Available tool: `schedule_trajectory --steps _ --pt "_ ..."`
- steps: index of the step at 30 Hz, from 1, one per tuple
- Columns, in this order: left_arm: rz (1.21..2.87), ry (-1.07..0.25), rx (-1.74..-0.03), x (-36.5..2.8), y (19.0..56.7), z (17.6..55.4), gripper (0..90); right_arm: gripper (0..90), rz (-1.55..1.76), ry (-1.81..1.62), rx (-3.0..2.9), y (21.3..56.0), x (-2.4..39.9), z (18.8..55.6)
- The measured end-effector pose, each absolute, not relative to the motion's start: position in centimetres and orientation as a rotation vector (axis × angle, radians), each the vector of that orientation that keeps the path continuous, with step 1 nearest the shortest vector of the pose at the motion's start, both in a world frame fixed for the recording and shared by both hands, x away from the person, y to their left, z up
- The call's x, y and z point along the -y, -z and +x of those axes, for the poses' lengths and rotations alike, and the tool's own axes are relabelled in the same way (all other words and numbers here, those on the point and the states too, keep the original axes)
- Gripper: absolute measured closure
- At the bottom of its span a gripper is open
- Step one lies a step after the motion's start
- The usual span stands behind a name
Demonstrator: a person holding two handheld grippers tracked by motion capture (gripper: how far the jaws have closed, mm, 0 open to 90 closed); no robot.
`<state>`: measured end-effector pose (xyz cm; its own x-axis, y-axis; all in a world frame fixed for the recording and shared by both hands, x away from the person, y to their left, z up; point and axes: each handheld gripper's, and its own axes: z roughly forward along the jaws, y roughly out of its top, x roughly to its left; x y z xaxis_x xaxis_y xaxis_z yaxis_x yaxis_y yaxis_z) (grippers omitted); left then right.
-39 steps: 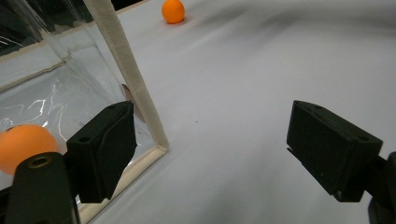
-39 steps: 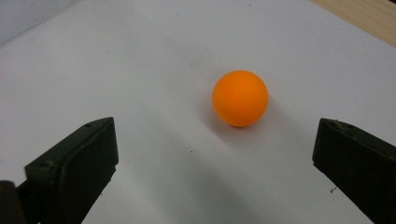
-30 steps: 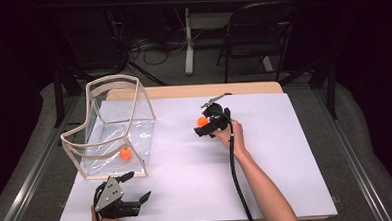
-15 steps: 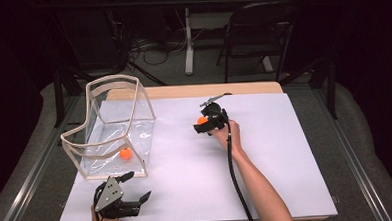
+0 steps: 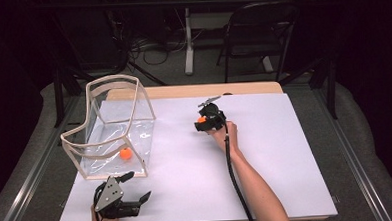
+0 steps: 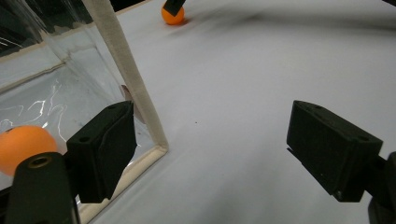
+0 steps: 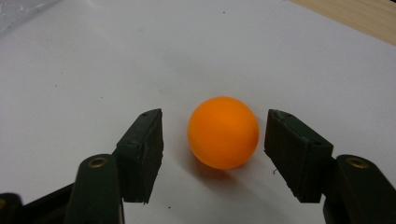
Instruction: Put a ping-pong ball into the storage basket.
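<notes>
An orange ball (image 7: 223, 133) lies on the white table sheet (image 5: 286, 151) between the jaws of my right gripper (image 7: 215, 128). The jaws have just been closing around it, and a narrow gap still shows on each side, so the pads do not press on it. From above, the right gripper (image 5: 204, 121) sits mid-table with the ball (image 5: 202, 119) at its tip. A second orange ball (image 5: 126, 153) rests inside the clear container (image 5: 113, 79). My left gripper (image 5: 138, 185) stands open with nothing in it by the container's near corner (image 6: 126, 70), and the second ball (image 6: 21, 144) shows behind the wall.
The clear container with its cream frame stands at the table's left. A bare wooden strip (image 5: 193, 90) runs along the table's far edge. A dark chair (image 5: 260, 32) and cables are on the floor beyond. The right gripper's cable (image 5: 234, 179) trails along the forearm.
The right gripper's jaws have drawn in around the orange ball, with the hand barely shifting. The left gripper has stayed where it was.
</notes>
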<state>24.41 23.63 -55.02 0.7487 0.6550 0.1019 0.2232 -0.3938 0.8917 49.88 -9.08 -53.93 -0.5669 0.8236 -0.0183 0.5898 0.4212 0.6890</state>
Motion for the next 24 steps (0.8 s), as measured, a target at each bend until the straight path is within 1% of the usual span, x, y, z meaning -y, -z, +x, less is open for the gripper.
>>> schedule_trajectory --steps 2,13,19,24 --pt "1.963 -0.553 -0.667 -23.64 55.02 24.44 16.1 40.3 1.215 -0.904 -2.32 54.04 9.02 49.96" --pt "1.961 -0.543 -0.672 -23.64 55.1 24.45 16.1 44.3 1.255 -0.881 -2.34 54.37 8.72 50.64" --pt "1.961 -0.544 -0.671 -23.65 55.09 24.44 16.1 49.7 1.262 -0.859 -2.347 54.73 8.77 50.82" --pt "1.963 -0.548 -0.668 -23.65 55.07 24.45 16.1 50.3 1.259 -0.856 -2.351 54.73 8.82 50.85"
